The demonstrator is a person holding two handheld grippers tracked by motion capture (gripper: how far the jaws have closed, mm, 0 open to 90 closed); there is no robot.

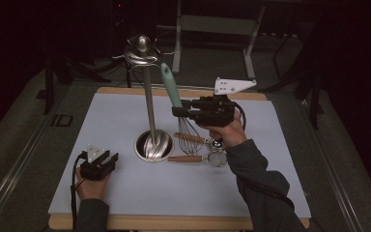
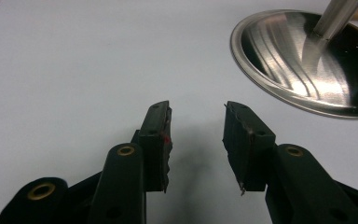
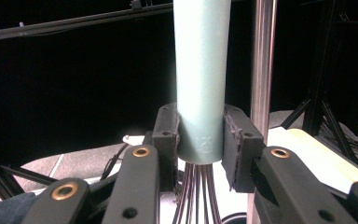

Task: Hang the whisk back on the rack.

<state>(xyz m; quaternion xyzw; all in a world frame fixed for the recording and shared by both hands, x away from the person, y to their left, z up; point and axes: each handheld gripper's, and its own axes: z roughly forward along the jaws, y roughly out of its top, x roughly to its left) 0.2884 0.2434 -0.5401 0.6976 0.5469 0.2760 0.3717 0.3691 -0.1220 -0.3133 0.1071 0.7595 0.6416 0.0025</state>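
A whisk with a pale green handle (image 1: pixel 171 84) (image 3: pixel 201 79) hangs upright above the mat, its wire loops (image 1: pixel 188 130) pointing down. My right gripper (image 1: pixel 179 112) (image 3: pixel 200 140) is shut on the lower end of that handle, the pads pressing both sides. Just to its left stands a steel utensil stand: a tall pole (image 1: pixel 149 101) (image 3: pixel 262 65) with a hooked top (image 1: pixel 142 50) and a round dished base (image 1: pixel 153 145) (image 2: pixel 307 65). My left gripper (image 1: pixel 110 158) (image 2: pixel 196 140) rests low on the mat at the left, open, with nothing between its jaws.
A grey mat (image 1: pixel 125 193) covers a wooden table (image 1: pixel 149 223). Right of the base lie two wooden-handled utensils (image 1: pixel 189 137) and a small mesh strainer (image 1: pixel 216 157). Dark frames and stands rise behind the table.
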